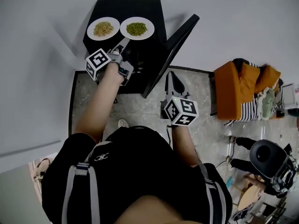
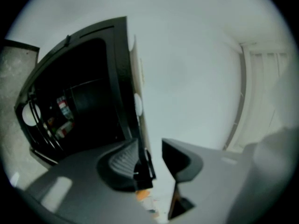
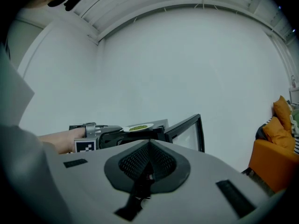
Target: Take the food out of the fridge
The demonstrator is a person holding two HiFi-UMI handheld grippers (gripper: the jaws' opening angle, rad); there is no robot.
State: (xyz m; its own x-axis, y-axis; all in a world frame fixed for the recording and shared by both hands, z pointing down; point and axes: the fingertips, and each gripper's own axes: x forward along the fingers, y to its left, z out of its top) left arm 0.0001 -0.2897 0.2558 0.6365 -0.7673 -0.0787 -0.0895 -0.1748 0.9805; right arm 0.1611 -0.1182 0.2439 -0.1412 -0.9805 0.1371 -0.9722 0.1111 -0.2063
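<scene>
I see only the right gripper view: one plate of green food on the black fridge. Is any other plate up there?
Observer: Yes. The head view shows a second plate, with beige food, to the left of the plate of green food on the fridge.
Operator: Does the left gripper hold something?
Observer: No. In its own view the left gripper has its jaws apart, clamped on nothing.
Operator: Is anything inside the fridge?
Observer: The left gripper view shows small red-and-white items in the dark interior, too blurred to name.
</scene>
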